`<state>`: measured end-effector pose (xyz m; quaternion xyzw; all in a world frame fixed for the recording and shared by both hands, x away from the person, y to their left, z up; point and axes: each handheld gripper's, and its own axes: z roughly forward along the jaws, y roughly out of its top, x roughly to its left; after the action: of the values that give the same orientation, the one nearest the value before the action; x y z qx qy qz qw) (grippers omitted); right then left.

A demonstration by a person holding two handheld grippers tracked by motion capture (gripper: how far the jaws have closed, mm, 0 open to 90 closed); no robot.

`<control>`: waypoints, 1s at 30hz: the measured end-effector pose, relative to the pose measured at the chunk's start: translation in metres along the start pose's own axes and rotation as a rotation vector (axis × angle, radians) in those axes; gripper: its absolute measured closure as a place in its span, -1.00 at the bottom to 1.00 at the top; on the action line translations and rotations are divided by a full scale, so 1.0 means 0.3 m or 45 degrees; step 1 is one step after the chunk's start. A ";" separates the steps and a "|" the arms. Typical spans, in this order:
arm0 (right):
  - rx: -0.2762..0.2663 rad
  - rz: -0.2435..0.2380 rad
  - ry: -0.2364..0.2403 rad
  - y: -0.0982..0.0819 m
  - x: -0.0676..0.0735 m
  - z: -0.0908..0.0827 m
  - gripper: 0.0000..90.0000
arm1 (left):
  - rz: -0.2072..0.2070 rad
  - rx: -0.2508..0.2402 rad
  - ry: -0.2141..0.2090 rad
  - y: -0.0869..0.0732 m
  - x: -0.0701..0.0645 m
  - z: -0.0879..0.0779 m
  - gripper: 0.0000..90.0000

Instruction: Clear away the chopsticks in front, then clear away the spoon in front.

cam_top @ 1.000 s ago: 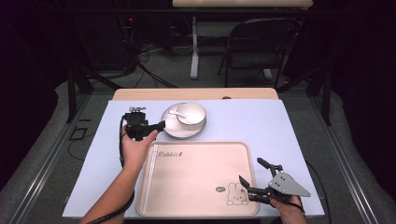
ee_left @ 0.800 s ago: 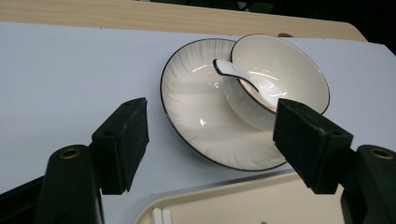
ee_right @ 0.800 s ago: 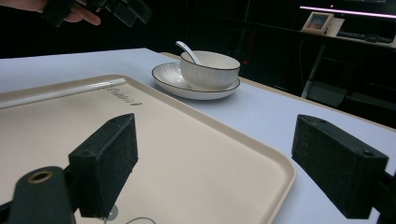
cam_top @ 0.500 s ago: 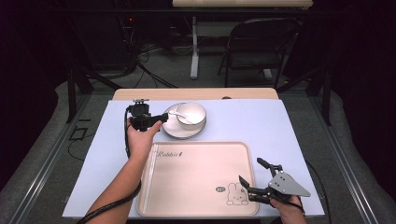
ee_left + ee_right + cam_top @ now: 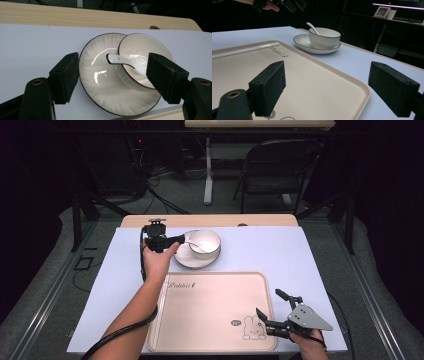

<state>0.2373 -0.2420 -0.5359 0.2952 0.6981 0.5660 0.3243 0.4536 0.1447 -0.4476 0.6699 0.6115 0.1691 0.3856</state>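
The left tongs [image 5: 176, 239] hover at the upper left of the high view, jaws spread wide apart and empty, aimed at the glossy white ceramic spoon [image 5: 122, 61] whose handle juts out over the rim of the small white dark-rimmed bowl [image 5: 147, 53]. That bowl sits toward one side of the round white ribbed saucer [image 5: 100, 82], which rests on the pale blue sheet covering the worktop [image 5: 325, 255], just above the centre of the frame. Nothing looks gripped yet, so the work seems to be at its start: the reach is nearly made, the closing and lifting remain. The beige rectangular plastic tray [image 5: 215, 312] with a rabbit print lies bare in the lower middle. The right tongs [image 5: 272, 317] rest at the tray's lower right corner, jaws likewise apart and holding nothing.
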 end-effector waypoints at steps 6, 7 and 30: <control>0.000 0.003 0.002 0.000 0.000 0.000 -0.69 | -0.025 -0.011 -0.008 0.011 -0.008 0.015 -0.40; 0.000 0.003 0.002 0.000 0.000 0.000 -0.69 | -0.030 -0.020 -0.003 0.012 -0.010 0.019 -0.40; -0.005 0.004 0.008 0.001 0.000 -0.002 -0.69 | -0.098 0.013 -0.002 -0.001 -0.025 0.132 -0.40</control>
<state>0.2369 -0.2421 -0.5355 0.2939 0.6976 0.5687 0.3217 0.4797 0.1254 -0.4715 0.6482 0.6372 0.1503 0.3888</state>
